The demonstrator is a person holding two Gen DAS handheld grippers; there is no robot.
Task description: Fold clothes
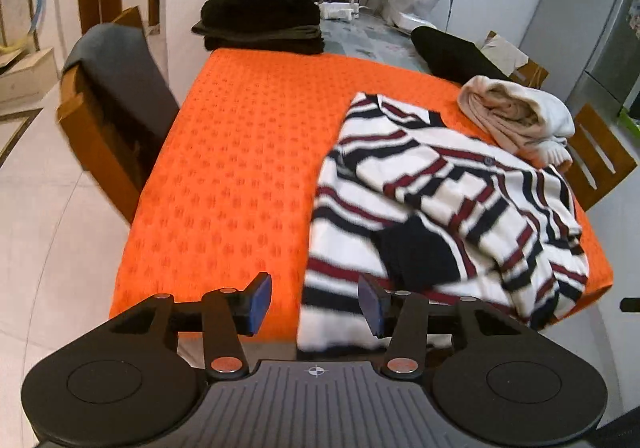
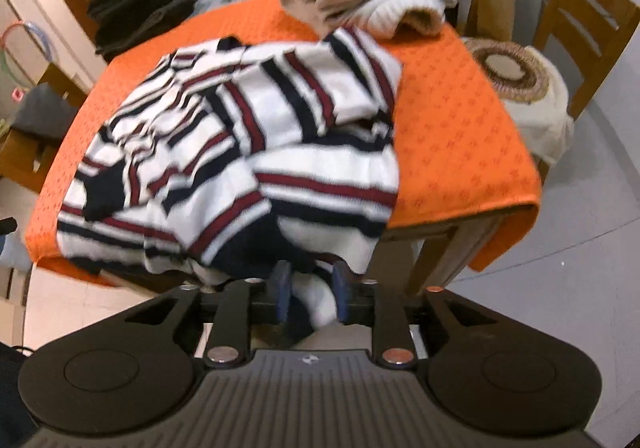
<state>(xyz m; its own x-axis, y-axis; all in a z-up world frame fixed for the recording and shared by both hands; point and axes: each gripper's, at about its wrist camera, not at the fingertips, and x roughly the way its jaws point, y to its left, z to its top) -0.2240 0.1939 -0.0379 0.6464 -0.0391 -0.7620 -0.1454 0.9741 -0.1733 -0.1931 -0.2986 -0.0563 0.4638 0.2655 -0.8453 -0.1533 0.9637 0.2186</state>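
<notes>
At the lower centre of the right wrist frame, the right gripper (image 2: 308,298) pinches the rumpled striped sweater's (image 2: 248,152) hem; the left gripper (image 1: 316,306) is spread, empty. Dark folded stack (image 1: 260,4) upper left; cream sweater (image 1: 516,120) heaped, unfolded.

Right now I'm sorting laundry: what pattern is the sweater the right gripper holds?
White with navy and maroon stripes; clearest in the left wrist view.

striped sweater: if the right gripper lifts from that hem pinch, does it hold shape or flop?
Likely flops: the striped sweater already lies in soft rumpled folds. Its hem bunches between the right hand-held gripper, so it probably drapes and stretches. Probably drags on the textured orange tablecloth rather than sliding.
</notes>
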